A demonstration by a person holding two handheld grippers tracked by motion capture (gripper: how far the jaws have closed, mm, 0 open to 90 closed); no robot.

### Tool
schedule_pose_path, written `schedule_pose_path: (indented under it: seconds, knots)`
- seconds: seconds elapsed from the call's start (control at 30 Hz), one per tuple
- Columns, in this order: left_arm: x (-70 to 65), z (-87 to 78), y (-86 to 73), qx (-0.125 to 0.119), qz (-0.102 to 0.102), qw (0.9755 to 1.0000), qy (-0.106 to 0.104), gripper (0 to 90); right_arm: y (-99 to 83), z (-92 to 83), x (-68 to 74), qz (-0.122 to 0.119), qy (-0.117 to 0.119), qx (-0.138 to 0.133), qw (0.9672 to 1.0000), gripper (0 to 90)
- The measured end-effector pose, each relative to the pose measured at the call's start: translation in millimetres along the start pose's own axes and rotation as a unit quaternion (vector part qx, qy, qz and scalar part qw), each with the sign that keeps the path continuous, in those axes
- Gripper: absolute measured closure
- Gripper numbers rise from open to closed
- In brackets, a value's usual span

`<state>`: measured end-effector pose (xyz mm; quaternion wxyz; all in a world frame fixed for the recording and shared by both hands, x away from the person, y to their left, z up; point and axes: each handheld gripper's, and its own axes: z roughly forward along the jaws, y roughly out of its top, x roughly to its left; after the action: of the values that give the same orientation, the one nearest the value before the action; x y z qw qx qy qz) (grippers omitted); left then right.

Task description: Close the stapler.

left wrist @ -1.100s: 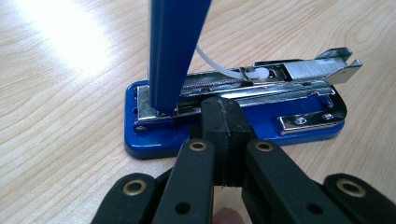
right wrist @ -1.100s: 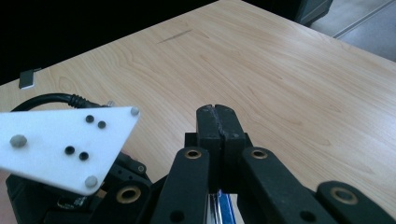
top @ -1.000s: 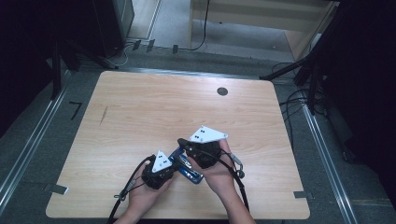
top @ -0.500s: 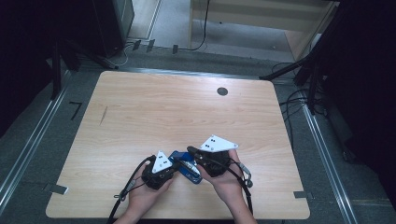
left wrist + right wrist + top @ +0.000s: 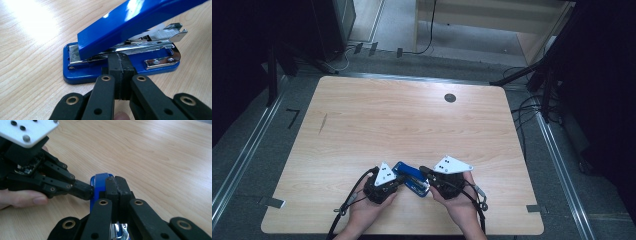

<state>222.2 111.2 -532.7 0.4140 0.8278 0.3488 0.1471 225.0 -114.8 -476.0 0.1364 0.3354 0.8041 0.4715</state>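
A blue stapler [image 5: 411, 179] lies on the wooden table [image 5: 412, 125] near its front edge, between my two hands. In the left gripper view the stapler's [image 5: 120, 27] blue lid stands tilted up off its metal magazine and base. My left gripper [image 5: 119, 58] is shut, nothing between its jaws, its tip against the stapler's side at the magazine. It comes in from the left in the high view [image 5: 401, 181]. My right gripper [image 5: 115, 182] is shut too, its tip lying over the stapler's blue top [image 5: 101, 178]; the high view has it at the stapler's right [image 5: 423, 171].
A round black grommet [image 5: 450, 97] sits near the table's far edge and a dark mark [image 5: 323, 123] at its left. Cables [image 5: 532, 107] and stands crowd the floor at the right. Wooden furniture [image 5: 492, 15] stands beyond the table.
My right gripper has sunk and shifted to the right, toward the table's front edge, and come down onto the stapler. The left gripper and the stapler have kept their place.
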Motion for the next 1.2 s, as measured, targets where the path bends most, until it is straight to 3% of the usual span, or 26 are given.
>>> schedule_pose_path:
  seconds: [0.17,0.33,0.67,1.2]
  knots:
    - [-0.3,-0.3,-0.2,0.002,0.004,1.0,0.001,90.0,-9.0,-0.3,-1.2,0.005,0.002,0.0,1.0,90.0]
    - [0.9,-0.4,-0.1,0.002,-0.005,1.0,-0.005,90.0,-22.4,1.5,0.0,0.007,0.003,0.008,0.9999,90.0]
    - [1.8,-0.6,-0.2,0.003,-0.005,1.0,-0.008,90.0,-29.6,-0.3,5.8,0.01,0.007,-0.005,0.9999,90.0]
    - [1.5,-1.4,-0.8,0.005,-0.003,1.0,-0.007,90.0,-37.0,2.4,7.9,0.006,-0.006,-0.002,1.0,90.0]
